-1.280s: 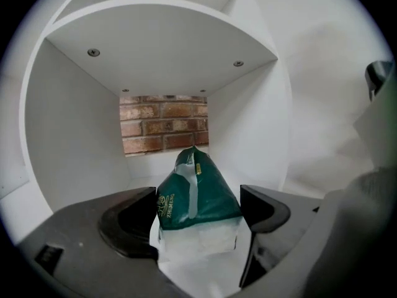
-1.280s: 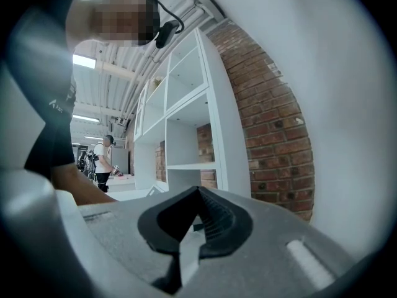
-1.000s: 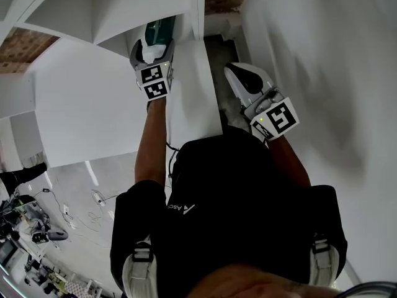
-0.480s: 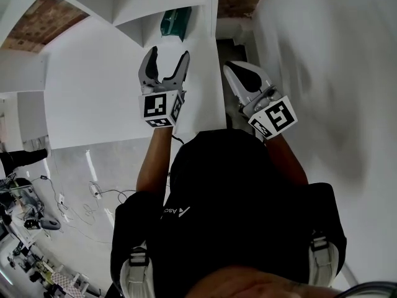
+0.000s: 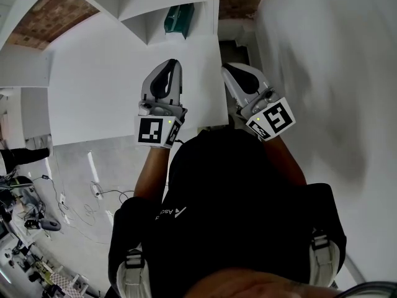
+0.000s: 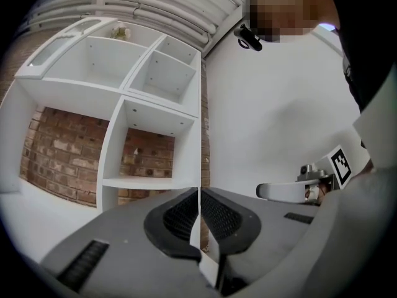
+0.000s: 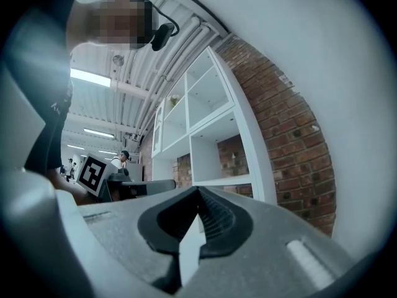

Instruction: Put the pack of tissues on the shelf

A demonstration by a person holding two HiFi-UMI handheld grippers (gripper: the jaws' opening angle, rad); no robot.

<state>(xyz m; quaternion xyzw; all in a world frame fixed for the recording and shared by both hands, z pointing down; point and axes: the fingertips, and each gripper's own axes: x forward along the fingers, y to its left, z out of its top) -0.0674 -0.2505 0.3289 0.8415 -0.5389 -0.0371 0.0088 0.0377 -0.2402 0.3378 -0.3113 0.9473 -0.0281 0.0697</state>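
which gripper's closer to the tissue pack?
Left. The left gripper is directly below the pack in the head view; the right gripper is lower and off to its right.

You're in a workshop-style lab. The white cube shelf [image 6: 155, 104] backs onto a bare brick wall [image 6: 56, 157], and exposed ceiling pipes [image 6: 161, 5] run above it. Beyond it hang strip lights [image 7: 90, 78]. Away from it, cables [image 5: 99, 195] trail across the grey floor [image 5: 74, 172] near cluttered benches [image 5: 18, 219].
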